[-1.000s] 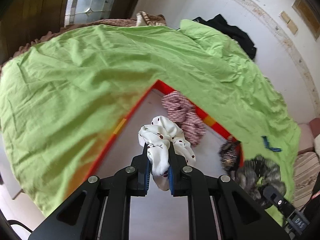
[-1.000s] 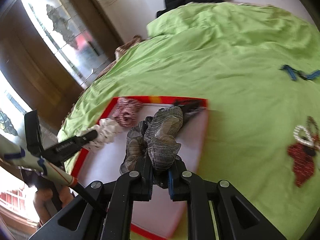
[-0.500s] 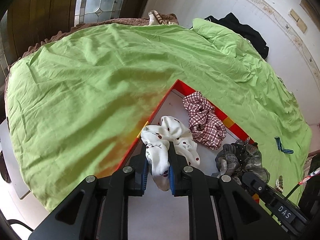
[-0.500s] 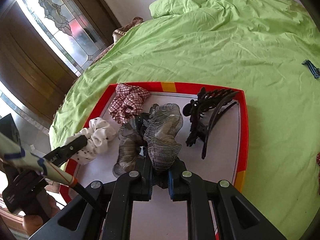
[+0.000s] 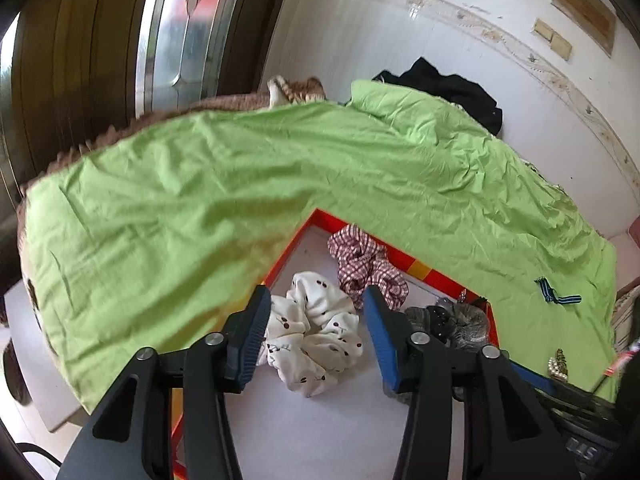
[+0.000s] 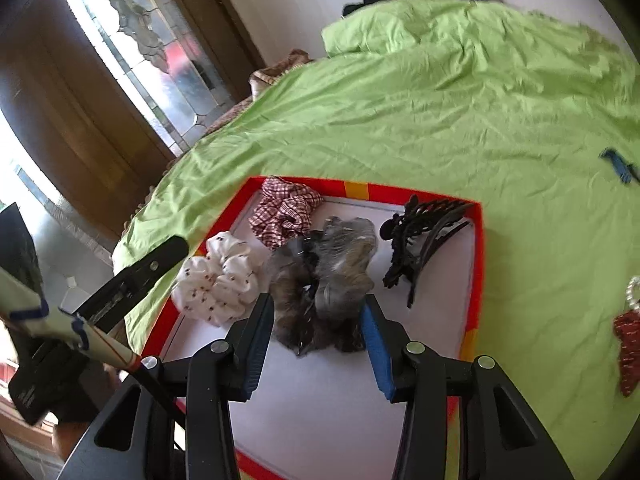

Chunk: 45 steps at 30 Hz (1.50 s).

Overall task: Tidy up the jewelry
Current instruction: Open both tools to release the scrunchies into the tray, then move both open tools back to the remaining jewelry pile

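Left wrist view looks down on the left hand-held gripper (image 5: 316, 320), whose jaws are opening over a white fabric scrunchie with small dark red cherry dots (image 5: 316, 340); the scrunchie lies on the tray floor between the blue pads without either pad pressing it. It sits in the near left part of a shallow red-rimmed tray with a white floor (image 5: 416, 264), just inside the left rim. Beyond it, near the far corner, lies a red-and-white checked fabric scrunchie (image 5: 364, 264), touching or almost touching the white one. Right wrist view shows the right hand-held gripper (image 6: 316, 328), its jaws also opening, with a grey-brown sheer fabric scrunchie (image 6: 324, 276) resting on the tray floor between the pads, free of both. To the right of that scrunchie a black plastic claw hair clip (image 6: 424, 240) lies against the far right corner, its teeth reaching the rim. Bare white floor remains in the near half of the tray and in a strip along the right rim. The tray rests on a wrinkled lime-green bedsheet (image 6: 440, 100), which spreads wide and mostly bare to the far side and the right. On the sheet, well apart from the tray at the right, lie a small blue striped hair tie (image 6: 618, 166) and a dark red beaded piece (image 6: 628, 352).
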Tool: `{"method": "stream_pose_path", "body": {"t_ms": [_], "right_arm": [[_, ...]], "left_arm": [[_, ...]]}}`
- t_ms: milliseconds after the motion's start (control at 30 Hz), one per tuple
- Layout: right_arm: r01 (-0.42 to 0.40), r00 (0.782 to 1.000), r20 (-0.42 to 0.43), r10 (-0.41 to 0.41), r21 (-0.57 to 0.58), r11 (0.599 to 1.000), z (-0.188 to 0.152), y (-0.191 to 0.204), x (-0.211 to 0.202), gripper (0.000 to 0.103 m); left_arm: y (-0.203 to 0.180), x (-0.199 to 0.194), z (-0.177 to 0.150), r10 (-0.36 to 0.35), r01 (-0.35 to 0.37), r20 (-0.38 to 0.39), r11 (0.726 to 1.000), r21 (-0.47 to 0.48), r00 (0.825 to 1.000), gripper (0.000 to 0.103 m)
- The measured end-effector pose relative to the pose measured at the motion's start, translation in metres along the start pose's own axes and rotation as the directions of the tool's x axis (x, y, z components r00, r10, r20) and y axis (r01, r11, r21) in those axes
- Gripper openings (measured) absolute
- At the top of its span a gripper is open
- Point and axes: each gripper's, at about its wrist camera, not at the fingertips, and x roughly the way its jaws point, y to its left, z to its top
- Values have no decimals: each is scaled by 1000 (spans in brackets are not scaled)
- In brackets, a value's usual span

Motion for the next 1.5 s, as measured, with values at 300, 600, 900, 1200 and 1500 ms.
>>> {"method": "stream_pose_path", "body": {"t_ms": [300, 600, 900, 1200, 1500], "right_arm": [[72, 994, 87, -71, -6, 997, -19, -24, -62, 56], [172, 972, 138, -188, 118, 978, -50, -98, -124, 60], [312, 906, 167, -388, 357, 881, -112, -214, -211, 62], [338, 878, 139, -458, 499, 798, -151, -294, -244, 62], [270, 919, 144, -368, 450, 851, -138, -321, -210, 62]], "left_arm": [[-5, -8, -2, 20, -20, 30, 1000, 14, 999, 51], [-18, -19, -12, 46, -48, 56, 998, 44, 997, 51], [-64, -37, -32, 7, -19, 85, 990, 142, 996, 51], [-167, -71, -64, -179, 193, -72, 932, 305, 981, 55], [-285, -23, -128, -312, 454, -407, 832, 319, 858, 56]]}}
